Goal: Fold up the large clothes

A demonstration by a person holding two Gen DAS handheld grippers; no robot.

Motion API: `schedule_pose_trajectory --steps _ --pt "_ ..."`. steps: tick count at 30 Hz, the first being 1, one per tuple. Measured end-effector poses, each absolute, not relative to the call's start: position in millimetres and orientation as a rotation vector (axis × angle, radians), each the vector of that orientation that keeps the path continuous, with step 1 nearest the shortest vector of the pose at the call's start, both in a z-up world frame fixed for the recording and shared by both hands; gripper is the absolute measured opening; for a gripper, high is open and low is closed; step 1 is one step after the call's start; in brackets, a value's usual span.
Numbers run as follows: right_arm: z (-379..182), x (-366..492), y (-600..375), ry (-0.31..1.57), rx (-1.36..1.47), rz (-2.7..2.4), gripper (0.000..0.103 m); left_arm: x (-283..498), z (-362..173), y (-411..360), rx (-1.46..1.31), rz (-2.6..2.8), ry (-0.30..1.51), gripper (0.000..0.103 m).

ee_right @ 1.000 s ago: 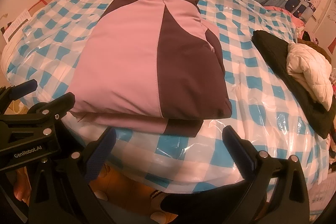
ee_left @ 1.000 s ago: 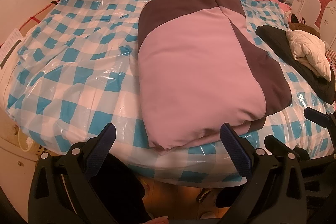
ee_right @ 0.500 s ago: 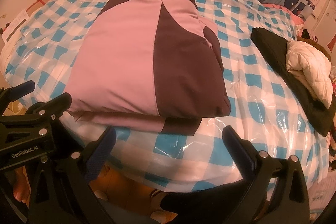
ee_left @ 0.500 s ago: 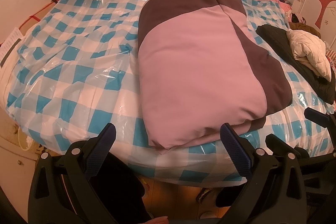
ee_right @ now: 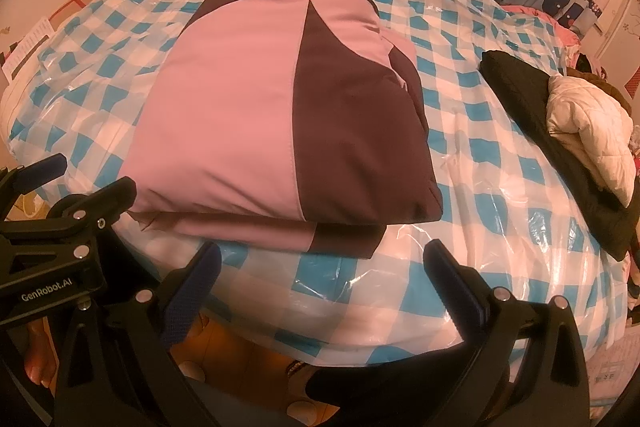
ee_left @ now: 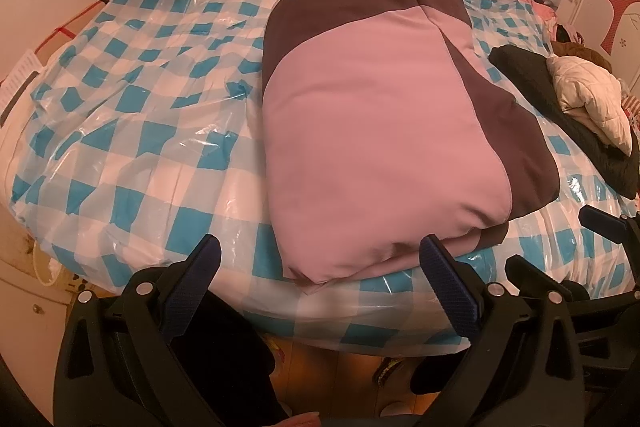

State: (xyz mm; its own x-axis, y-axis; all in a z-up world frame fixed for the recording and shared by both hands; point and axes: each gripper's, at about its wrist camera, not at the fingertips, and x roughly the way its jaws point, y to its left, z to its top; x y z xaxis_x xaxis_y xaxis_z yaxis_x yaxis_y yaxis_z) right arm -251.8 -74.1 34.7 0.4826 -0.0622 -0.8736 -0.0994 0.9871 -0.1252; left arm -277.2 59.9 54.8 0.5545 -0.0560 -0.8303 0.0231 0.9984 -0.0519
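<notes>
I see the folded pink and brown jacket (ee_left: 376,131) lying on the checkered bed cover (ee_left: 132,131). My left gripper (ee_left: 320,267) and right gripper (ee_right: 320,267) both hover at its near edge, jaws spread wide, holding nothing.

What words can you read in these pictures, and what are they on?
"GenRobot.AI": on the left gripper, as the right wrist view shows it.
White label at the bed's left edge: print too small to read.
Nothing else is readable.
</notes>
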Motion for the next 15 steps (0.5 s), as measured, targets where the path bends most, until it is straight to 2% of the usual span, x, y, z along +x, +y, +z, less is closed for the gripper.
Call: schedule_pose_trajectory --steps 15 --pt "32.3 -249.9 -74.8 1.071 -0.165 0.029 0.098 -277.6 54.1 59.3 -0.036 -0.046 0.983 0.096"
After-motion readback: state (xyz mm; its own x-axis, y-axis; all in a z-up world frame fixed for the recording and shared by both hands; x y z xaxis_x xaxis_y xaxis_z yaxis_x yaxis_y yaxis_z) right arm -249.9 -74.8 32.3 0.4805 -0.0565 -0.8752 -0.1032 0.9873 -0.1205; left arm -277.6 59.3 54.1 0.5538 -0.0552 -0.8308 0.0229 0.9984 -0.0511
